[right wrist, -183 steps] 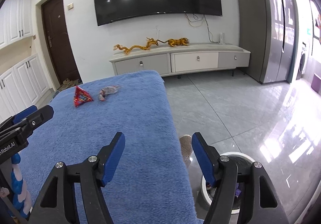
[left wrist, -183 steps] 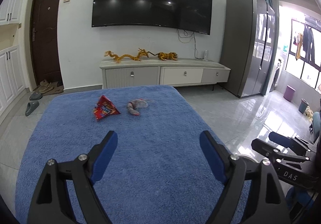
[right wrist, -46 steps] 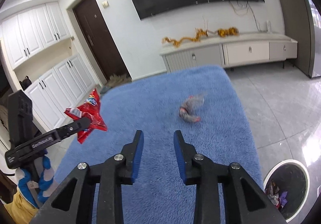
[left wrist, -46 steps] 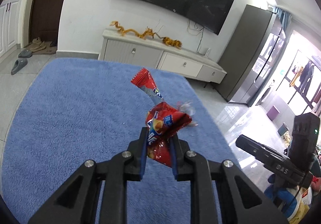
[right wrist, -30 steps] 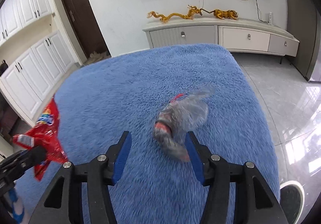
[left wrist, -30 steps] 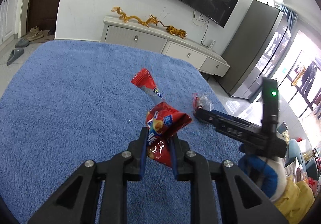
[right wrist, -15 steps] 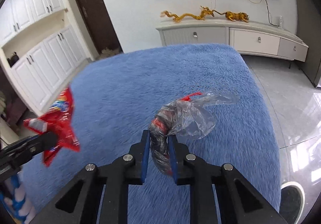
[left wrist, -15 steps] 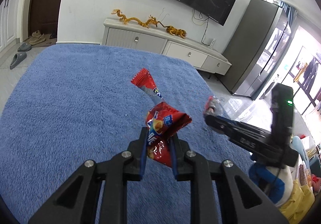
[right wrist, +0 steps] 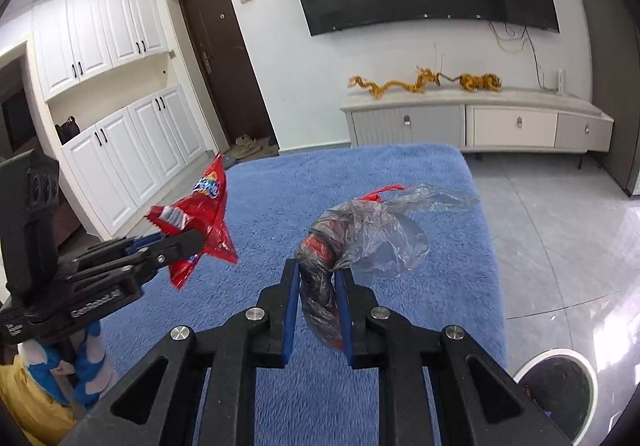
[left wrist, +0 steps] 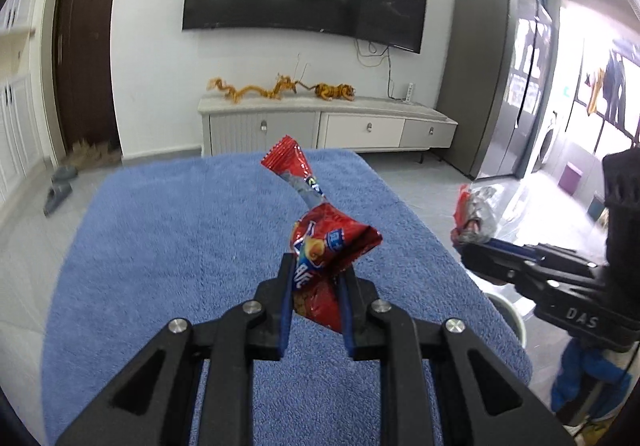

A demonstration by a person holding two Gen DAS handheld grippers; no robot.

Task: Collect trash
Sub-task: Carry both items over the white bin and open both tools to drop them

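Both grippers are pinching trash up in the air. Left gripper [left wrist: 316,300] squeezes a crumpled red snack bag [left wrist: 326,246]. Right gripper [right wrist: 318,304] squeezes a clear plastic wrapper with red bits [right wrist: 360,234]. No trash shows on the fuzzy blue rug [right wrist: 280,186]. What is left, I think, is dropping both into the round white bin [right wrist: 560,386] on the floor by the rug.

The left tool [left wrist: 314,286] and right tool [right wrist: 316,288] were each clamped on something, pointing slightly downward, side by side.
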